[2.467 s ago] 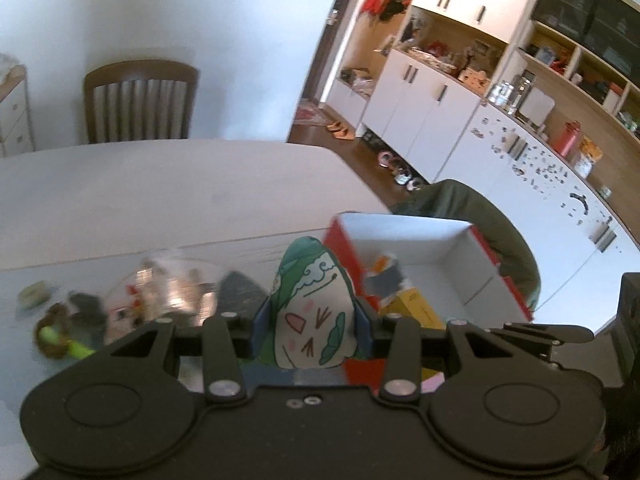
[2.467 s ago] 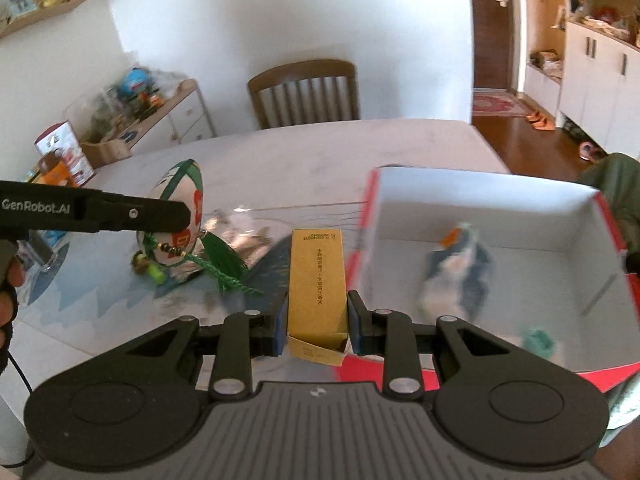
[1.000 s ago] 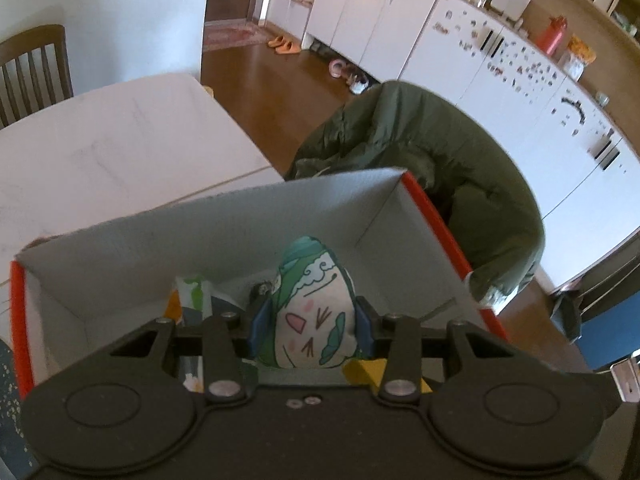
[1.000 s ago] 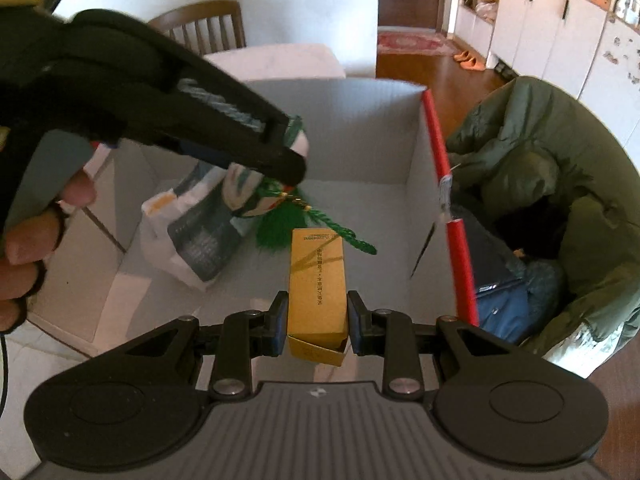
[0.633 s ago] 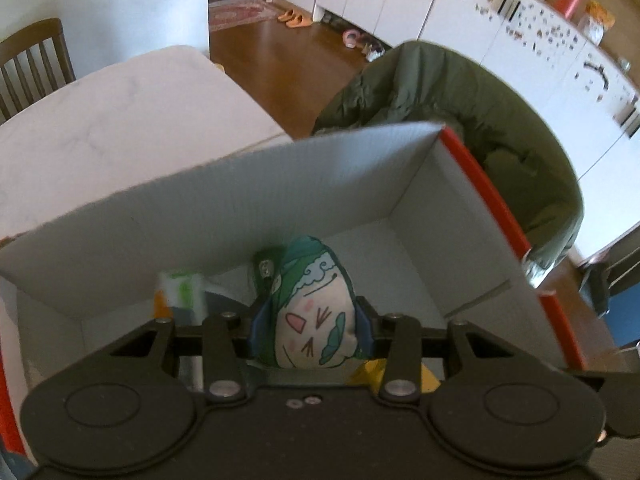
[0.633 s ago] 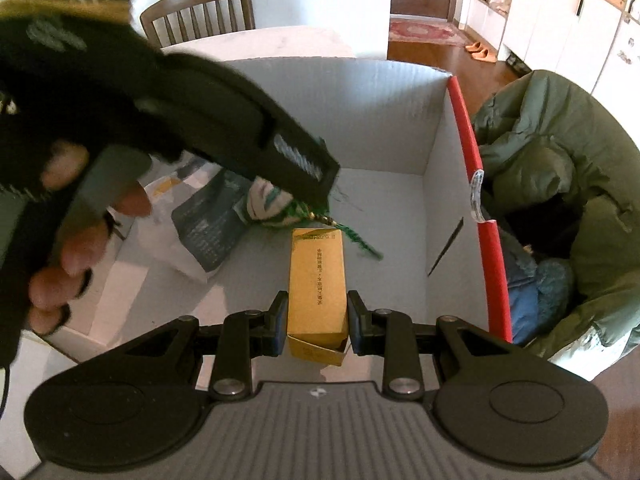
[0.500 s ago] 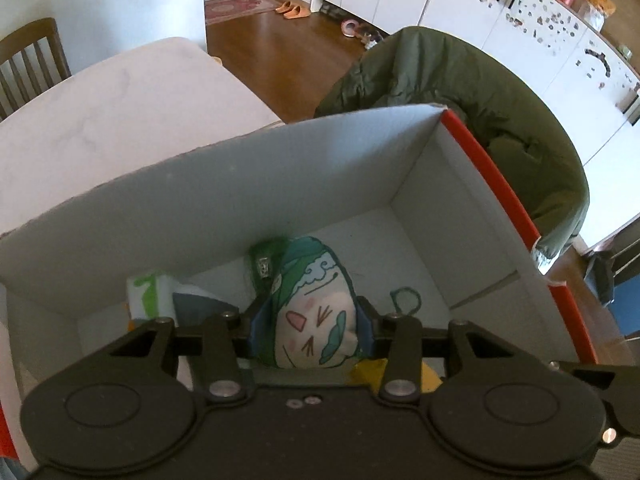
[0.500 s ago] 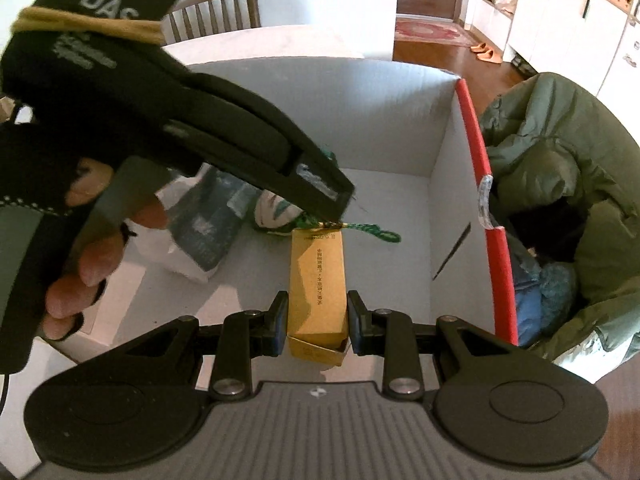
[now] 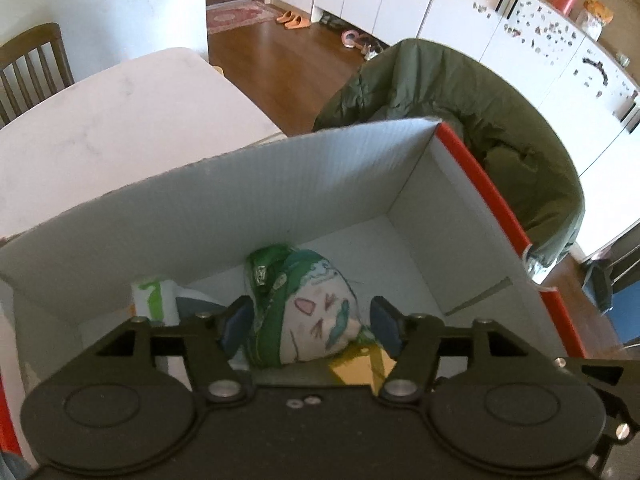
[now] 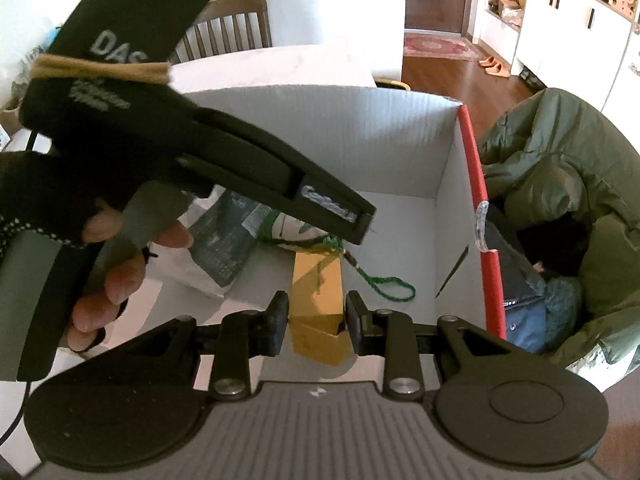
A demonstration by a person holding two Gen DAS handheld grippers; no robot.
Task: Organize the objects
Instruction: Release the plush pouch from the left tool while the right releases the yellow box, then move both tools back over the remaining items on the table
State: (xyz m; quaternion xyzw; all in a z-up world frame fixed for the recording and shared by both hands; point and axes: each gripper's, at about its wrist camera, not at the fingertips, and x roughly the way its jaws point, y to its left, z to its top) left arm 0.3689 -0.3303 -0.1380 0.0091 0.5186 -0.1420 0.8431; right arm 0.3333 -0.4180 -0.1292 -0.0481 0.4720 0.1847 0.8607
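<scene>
A white cardboard box (image 9: 480, 184) with a red rim stands on the table. My left gripper (image 9: 310, 322) is open inside it. The green-and-white face pouch (image 9: 304, 312) lies tilted on the box floor between the spread fingers. In the right wrist view the left gripper (image 10: 356, 228) reaches into the box (image 10: 472, 160) from the left, over the pouch (image 10: 296, 228) and its green tassel cord (image 10: 384, 284). My right gripper (image 10: 316, 324) is shut on a yellow carton (image 10: 318, 292), low inside the box.
A grey-and-white bag (image 10: 224, 248) lies in the box's left part. A green jacket (image 9: 480, 112) hangs over a chair right beside the box. A gloved hand (image 10: 112, 264) holds the left gripper. The white table (image 9: 120, 112) and a wooden chair (image 10: 232, 28) lie beyond.
My left gripper has opened and the pouch has dropped onto the box floor, tipping over. Both grippers moved from the table into the box. The right one still grips the carton.
</scene>
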